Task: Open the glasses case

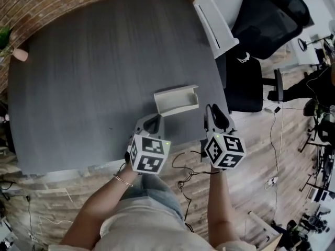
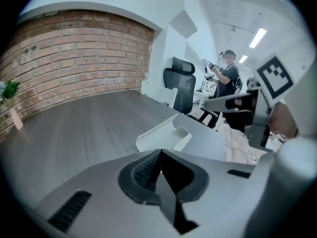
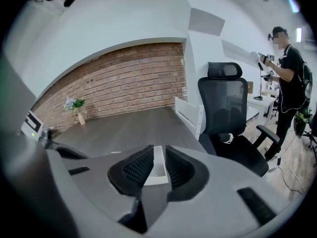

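The white glasses case (image 1: 176,101) lies near the table's front right edge and looks open, with its hollow showing. In the left gripper view the case (image 2: 166,133) sits just beyond the jaws. My left gripper (image 1: 153,120) hovers at the case's near left corner, shut with nothing in it (image 2: 160,151). My right gripper (image 1: 212,110) hangs just right of the case, past the table's edge, apart from it. Its jaws (image 3: 158,150) stand slightly parted, and a strip of the white case (image 3: 157,171) shows through the gap with no pad pressing on it.
The dark grey table (image 1: 104,61) runs back to a brick wall, with a small vase (image 1: 20,54) at its far left corner. A white panel (image 1: 212,22) and a black office chair (image 1: 261,20) stand to the right. Cables (image 1: 183,177) lie on the floor. A person (image 3: 290,68) stands far right.
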A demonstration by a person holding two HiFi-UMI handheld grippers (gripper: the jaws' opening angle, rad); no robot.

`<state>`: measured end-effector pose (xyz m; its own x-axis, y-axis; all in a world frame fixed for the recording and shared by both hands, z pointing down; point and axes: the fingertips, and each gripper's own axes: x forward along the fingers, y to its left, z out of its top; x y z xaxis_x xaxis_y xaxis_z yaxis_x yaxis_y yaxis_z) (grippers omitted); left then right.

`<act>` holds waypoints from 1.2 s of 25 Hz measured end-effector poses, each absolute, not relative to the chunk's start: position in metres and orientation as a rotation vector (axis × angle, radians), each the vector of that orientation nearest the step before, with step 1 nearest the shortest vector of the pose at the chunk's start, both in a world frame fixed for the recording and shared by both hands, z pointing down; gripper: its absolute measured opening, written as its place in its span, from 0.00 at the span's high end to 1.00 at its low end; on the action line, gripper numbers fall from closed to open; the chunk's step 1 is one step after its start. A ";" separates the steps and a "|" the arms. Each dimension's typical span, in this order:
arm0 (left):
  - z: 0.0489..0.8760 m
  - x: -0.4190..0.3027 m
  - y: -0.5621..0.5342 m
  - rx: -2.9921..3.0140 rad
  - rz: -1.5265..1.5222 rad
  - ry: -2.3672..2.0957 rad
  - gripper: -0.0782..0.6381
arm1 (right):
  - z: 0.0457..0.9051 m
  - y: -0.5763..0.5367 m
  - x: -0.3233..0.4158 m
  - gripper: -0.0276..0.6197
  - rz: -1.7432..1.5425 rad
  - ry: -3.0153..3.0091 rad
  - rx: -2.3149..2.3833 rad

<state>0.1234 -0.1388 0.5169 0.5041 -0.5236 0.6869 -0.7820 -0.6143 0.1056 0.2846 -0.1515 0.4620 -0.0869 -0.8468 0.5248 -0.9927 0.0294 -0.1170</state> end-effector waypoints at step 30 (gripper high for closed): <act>0.319 0.063 -0.189 2.521 0.256 -1.351 0.88 | 0.315 -0.063 0.297 0.95 0.390 -1.894 2.306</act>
<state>0.0628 -0.1892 0.3190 0.5496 -0.7875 0.2789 -0.8350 -0.5289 0.1518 0.2968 -0.0628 0.3153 0.1776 -0.9432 0.2807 -0.9774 -0.2024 -0.0617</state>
